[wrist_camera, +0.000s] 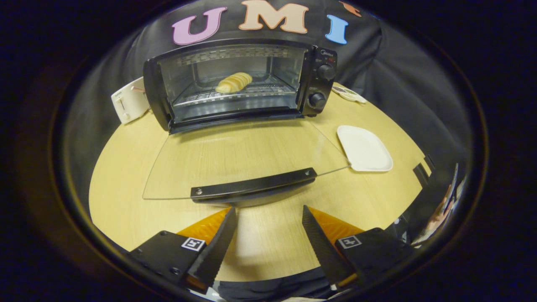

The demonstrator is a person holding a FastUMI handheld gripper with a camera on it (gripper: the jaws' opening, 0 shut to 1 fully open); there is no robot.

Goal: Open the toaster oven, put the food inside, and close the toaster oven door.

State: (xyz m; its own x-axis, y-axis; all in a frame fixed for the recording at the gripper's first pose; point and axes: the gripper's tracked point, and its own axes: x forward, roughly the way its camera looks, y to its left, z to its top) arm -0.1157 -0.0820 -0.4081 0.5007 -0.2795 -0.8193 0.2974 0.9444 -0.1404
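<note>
Oven door down, food on the rack
Hand-held gripper [268,212] spread wide, gripping nothing, just short of the door handle [253,187]; bread [233,82] sits inside the toaster oven [239,84] beyond, white plate [364,149] ahead-right on the bench [126,167]

Even, warm overhead light on the table [126,167], soft shadow under the door handle [254,185] toward 6 o'clock, faint glare on the glass door [235,155], strong fisheye bending toward the rim, blur at 4 o'clock, centre sharp; gripper [268,214] fingers stand apart, holding nothing.
</note>
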